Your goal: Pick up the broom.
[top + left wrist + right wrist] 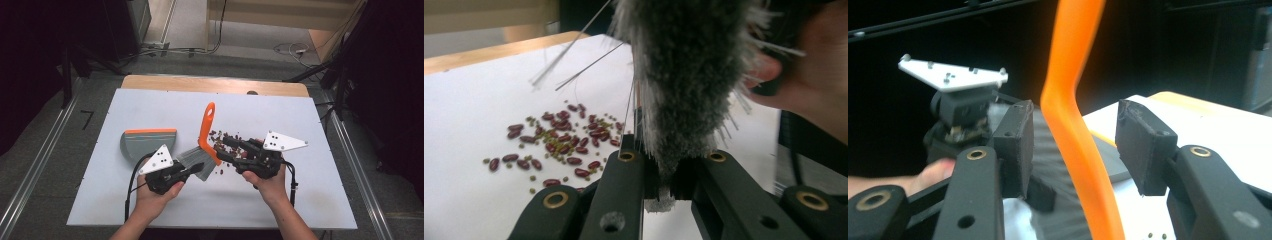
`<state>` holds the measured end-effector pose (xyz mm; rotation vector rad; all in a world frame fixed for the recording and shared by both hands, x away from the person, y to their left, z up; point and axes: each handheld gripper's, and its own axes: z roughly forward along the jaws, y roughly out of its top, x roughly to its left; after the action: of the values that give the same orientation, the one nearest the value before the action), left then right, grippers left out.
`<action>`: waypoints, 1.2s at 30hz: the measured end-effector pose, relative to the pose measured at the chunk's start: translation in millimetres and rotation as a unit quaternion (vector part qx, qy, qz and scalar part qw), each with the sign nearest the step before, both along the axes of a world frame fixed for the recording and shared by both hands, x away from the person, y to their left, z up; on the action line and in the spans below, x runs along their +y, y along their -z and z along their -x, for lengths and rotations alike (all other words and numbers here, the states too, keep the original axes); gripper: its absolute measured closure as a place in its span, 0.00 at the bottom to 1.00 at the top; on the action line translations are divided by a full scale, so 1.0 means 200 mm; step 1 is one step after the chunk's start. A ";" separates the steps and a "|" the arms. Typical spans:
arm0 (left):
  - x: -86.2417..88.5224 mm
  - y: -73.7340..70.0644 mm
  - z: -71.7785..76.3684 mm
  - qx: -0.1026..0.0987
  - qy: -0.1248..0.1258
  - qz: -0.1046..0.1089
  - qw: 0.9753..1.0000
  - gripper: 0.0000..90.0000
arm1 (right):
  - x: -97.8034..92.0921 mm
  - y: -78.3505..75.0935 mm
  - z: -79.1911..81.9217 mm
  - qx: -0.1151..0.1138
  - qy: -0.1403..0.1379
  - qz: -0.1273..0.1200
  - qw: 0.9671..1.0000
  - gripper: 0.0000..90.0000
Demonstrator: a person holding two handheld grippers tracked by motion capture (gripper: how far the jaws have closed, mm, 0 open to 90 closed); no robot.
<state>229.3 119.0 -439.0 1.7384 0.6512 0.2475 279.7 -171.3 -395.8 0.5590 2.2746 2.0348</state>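
Two grippers, one brush. Left gripper (192, 171): jaws closed on the grey bristles (684, 75), steadying the brush head. Right gripper (1073, 145): jaws apart, straddling the orange handle (1070, 110), apparently untouched, likely to take it over. Spilled beans (554, 142) beside the brush; dustpan (148, 142) further left.

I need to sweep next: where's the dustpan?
High view: the dustpan lies on the white board left of centre, just beyond the left tool, beside the brush.

white tabletop (150, 210), cables on floor (295, 49), wooden table edge (165, 82)
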 end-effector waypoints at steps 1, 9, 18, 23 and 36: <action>0.02 -0.01 0.00 -0.004 0.006 -0.001 1.000 0.95 | 0.00 0.00 0.00 0.000 0.000 0.000 1.000 0.56; 0.04 -0.03 0.00 -0.007 0.097 0.006 0.995 0.95 | 0.06 0.04 0.00 0.010 -0.067 0.018 0.998 0.54; 0.01 -0.03 0.02 -0.006 0.142 0.018 0.990 0.95 | 0.11 0.08 0.01 0.029 -0.125 0.016 0.992 0.59; 0.01 -0.03 0.01 -0.001 0.151 0.026 0.988 0.95 | 0.11 0.10 -0.01 0.047 -0.151 -0.001 0.987 0.71; 0.00 -0.02 0.01 -0.001 0.135 0.037 0.990 0.84 | 0.09 0.08 0.01 0.037 -0.143 0.012 0.989 0.76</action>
<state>226.8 119.5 -434.7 1.7329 0.4111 0.0358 277.0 -152.5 -411.9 0.3265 2.5481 2.1356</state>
